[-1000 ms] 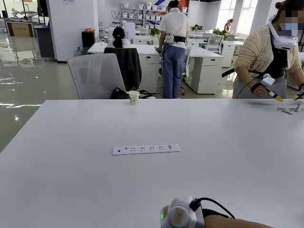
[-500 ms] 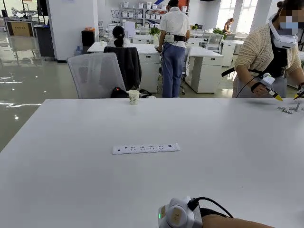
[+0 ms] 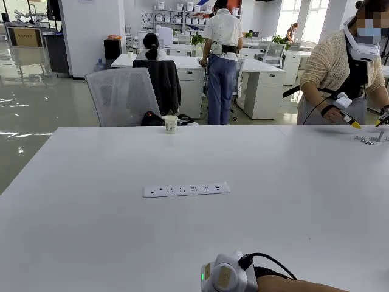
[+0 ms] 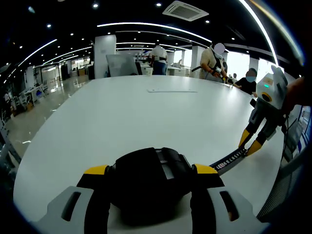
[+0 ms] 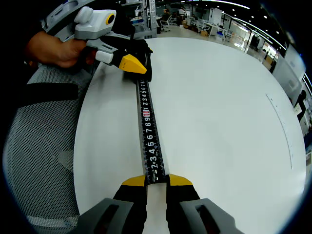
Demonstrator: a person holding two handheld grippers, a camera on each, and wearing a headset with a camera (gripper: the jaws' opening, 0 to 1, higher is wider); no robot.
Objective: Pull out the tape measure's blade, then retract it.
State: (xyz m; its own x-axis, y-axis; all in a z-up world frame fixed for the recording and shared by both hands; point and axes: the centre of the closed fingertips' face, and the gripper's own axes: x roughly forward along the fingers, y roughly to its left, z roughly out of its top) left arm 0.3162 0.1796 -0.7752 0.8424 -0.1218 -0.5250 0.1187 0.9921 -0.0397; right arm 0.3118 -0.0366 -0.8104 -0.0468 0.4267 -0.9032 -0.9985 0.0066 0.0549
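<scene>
So the left gripper [image 4: 150, 169] has its yellow-tipped jaws clamped on either side of the black tape measure case [image 4: 148, 187]. The case sits on the white table [image 4: 146, 112], close to the near edge. A hand [image 5: 51, 48] is wrapped round that gripper's handle and holds it low, roughly level with the tabletop. The blade [image 5: 146, 126] is out a fair way and lies flat on the table, numbers up. It runs off to the right as far as the right gripper [image 5: 157, 181], whose jaws are pinched nearly together on the blade's end. In the left gripper view that right gripper tilts down steeply with its tips at the table surface, and the person's other hand [image 4: 297, 92] is up behind it at the far right. Further out, a white power strip [image 3: 186, 190] lies mid-table and a paper cup [image 3: 171, 124] stands at the far edge. A grey mesh chair [image 5: 39, 146] sits right by the near edge, next to the left gripper.
</scene>
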